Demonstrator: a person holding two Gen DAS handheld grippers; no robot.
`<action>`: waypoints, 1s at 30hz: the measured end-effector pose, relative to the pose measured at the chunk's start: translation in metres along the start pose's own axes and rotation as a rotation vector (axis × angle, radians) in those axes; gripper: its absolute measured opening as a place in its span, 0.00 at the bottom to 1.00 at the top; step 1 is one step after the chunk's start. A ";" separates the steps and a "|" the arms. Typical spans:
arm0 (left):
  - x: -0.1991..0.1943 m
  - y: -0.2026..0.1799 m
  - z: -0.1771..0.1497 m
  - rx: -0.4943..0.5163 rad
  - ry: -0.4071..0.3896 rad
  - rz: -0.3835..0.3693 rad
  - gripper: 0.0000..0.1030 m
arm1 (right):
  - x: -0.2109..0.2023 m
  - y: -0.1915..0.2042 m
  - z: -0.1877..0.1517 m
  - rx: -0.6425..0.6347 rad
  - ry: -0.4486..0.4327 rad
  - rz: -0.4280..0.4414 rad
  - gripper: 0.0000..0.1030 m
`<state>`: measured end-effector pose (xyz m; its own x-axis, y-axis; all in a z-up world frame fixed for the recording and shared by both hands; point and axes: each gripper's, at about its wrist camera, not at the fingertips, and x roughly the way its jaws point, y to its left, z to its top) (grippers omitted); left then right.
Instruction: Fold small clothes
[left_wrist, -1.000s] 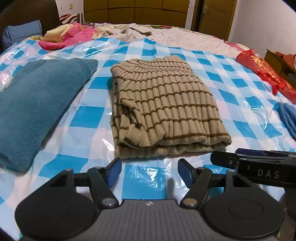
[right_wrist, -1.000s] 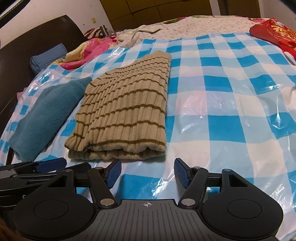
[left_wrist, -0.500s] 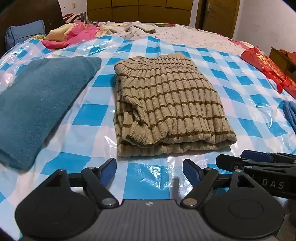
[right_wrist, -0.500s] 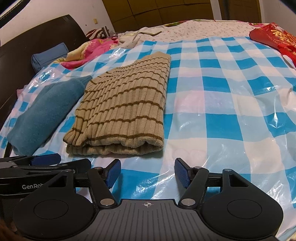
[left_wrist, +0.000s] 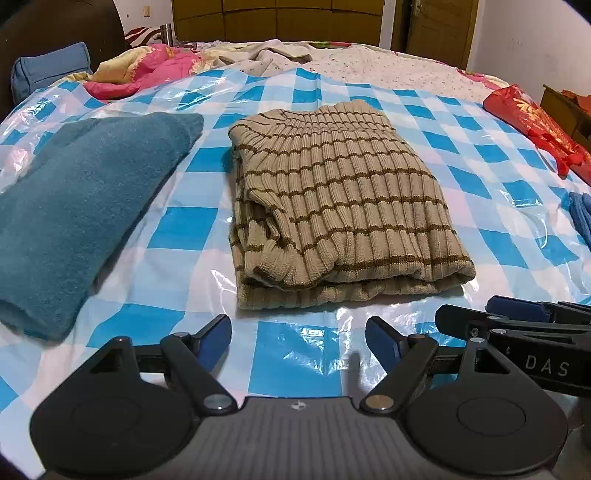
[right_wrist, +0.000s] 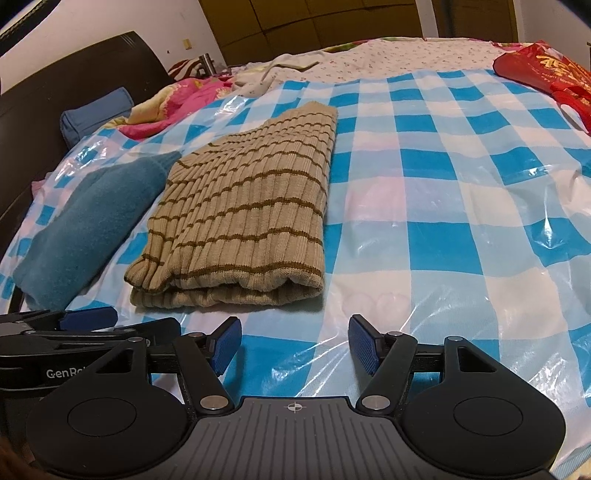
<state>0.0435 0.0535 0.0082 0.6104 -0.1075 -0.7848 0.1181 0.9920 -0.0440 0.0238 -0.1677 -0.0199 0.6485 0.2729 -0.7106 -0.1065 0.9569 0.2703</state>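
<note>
- Sweater (left_wrist: 332, 206), beige with thin brown stripes, lies folded into a thick rectangle on the checked sheet, just ahead of both my grippers and touching neither.
- My left gripper (left_wrist: 298, 339) has its jaws spread wide with nothing between them but sheet; its blue pads (left_wrist: 216, 338) sit just short of the sweater's near edge.
- My right gripper (right_wrist: 294, 341) is likewise spread and empty, hanging over bare sheet to the right of the sweater's near corner.
- I see the two tools side by side: the right one's black arm shows at the lower right of the left view, the left one's at the lower left of the right view.
- Under everything is a blue-and-white checked plastic sheet (right_wrist: 436, 206), wrinkled and shiny near the jaws.
- A teal folded garment (left_wrist: 74, 221) lies to the left of the sweater, near it but apart.
- Further out I see a red bag (right_wrist: 546, 74) at the far right edge, a pink bedcover (left_wrist: 147, 70) and a blue cushion (left_wrist: 48, 74) at the far left, by a dark headboard.
- At the right edge of the left view is a bit of blue cloth (left_wrist: 581, 218); I think it is another garment, but too little shows.
</note>
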 end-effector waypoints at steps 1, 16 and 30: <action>0.000 0.000 0.000 -0.001 0.003 0.000 0.87 | 0.000 0.000 0.000 0.000 0.000 0.000 0.63; -0.001 0.000 -0.001 -0.012 0.020 0.004 0.87 | -0.003 0.001 -0.001 0.001 0.004 -0.007 0.63; -0.003 0.001 -0.002 -0.028 0.014 0.000 0.89 | -0.006 0.002 -0.002 0.010 0.003 -0.016 0.66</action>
<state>0.0399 0.0553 0.0092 0.5996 -0.1069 -0.7931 0.0963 0.9935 -0.0611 0.0182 -0.1674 -0.0167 0.6475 0.2579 -0.7171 -0.0883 0.9600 0.2656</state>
